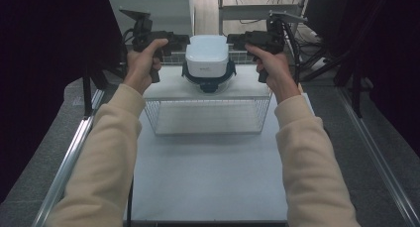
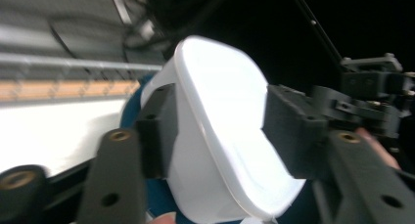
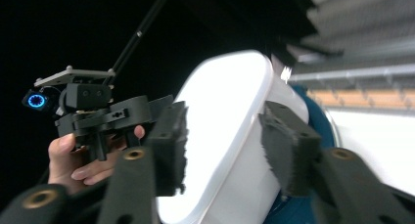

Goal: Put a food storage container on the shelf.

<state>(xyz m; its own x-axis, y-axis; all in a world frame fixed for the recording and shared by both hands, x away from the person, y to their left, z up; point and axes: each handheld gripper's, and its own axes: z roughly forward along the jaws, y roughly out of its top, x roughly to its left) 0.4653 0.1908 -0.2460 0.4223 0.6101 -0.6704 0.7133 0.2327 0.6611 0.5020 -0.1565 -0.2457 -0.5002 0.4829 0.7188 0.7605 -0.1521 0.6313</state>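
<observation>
A white lidded box (image 1: 207,53) rests on a dark blue base (image 1: 208,82) on top of a wire rack (image 1: 163,90). My left gripper (image 1: 178,41) reaches in at the box's left side and my right gripper (image 1: 235,38) at its right side. In the left gripper view the box (image 2: 220,126) sits between the spread jaws of the left gripper (image 2: 222,131), with the pads (image 2: 156,131) close to its wall. In the right gripper view the right gripper (image 3: 227,148) straddles the box (image 3: 230,116) the same way, with its pads not pressing.
The wire rack (image 1: 208,115) stands at the far end of a white mat (image 1: 208,172). Metal rails (image 1: 69,157) run along both table sides. Dark curtains (image 1: 49,48) close in left and right. Cables (image 1: 307,48) hang behind the right gripper.
</observation>
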